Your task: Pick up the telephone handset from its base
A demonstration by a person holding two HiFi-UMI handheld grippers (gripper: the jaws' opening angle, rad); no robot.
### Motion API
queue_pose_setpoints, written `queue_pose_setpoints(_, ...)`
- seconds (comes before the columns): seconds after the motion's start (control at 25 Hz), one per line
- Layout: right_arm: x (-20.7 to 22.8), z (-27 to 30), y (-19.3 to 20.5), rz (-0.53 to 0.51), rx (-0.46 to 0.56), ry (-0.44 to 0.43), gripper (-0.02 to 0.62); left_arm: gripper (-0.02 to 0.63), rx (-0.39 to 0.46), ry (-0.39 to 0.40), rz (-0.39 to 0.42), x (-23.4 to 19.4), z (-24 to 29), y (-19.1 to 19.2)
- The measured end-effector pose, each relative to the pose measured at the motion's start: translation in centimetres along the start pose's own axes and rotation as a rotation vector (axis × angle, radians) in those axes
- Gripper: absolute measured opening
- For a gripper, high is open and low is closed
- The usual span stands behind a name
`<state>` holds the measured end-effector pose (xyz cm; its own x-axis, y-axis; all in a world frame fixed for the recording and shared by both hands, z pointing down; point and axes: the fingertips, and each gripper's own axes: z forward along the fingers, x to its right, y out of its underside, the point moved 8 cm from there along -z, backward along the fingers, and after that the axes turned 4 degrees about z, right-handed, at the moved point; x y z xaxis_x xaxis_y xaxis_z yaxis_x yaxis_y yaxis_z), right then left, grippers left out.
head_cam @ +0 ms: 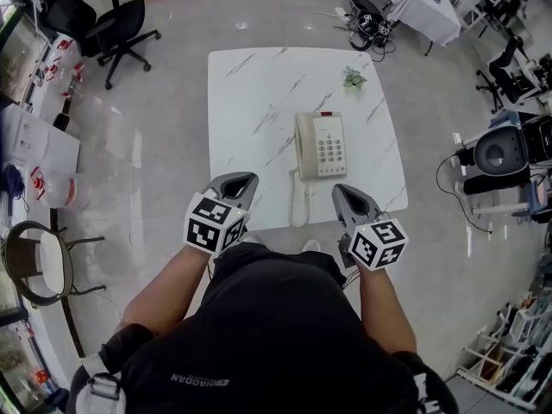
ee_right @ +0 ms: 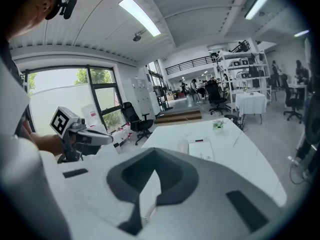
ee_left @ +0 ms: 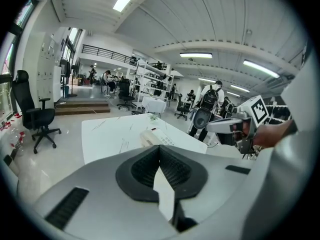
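A beige telephone sits on the white marble table, its handset lying in the cradle on the left side of the base. A coiled cord runs from it toward the near table edge. My left gripper hovers at the near edge, left of the cord, jaws shut and empty. My right gripper is held right of the cord, also shut with nothing in it. The left gripper view has the phone beyond the jaws. In the right gripper view the phone is ahead of the jaws.
A small potted plant stands at the table's far right corner. A black office chair is at the far left, a round-backed chair at the near left, and black equipment with cables to the right of the table.
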<state>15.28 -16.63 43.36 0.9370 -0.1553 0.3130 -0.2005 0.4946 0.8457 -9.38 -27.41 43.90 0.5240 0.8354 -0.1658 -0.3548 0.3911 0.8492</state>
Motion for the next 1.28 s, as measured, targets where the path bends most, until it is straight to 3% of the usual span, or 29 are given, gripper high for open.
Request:
queue_pose_setpoints(0.64,4.8,1.5,-2.9,-0.117,-0.045,-0.154,0.001,0.000,0.035,-0.147,-0.092,3.0,2.6,-1.1)
queue_pose_setpoints(1.0,6.7,1.8,-3.0,-0.114,-0.049,-0.202,0.000,0.000,0.014,-0.210,-0.118,4.4,2.9,-0.9)
queue_pose_setpoints(1.28,7.0,1.5,-2.8,-0.107,-0.038,-0.221,0.000,0.000,0.010,-0.214,-0.106,5.2,3.1,-1.6)
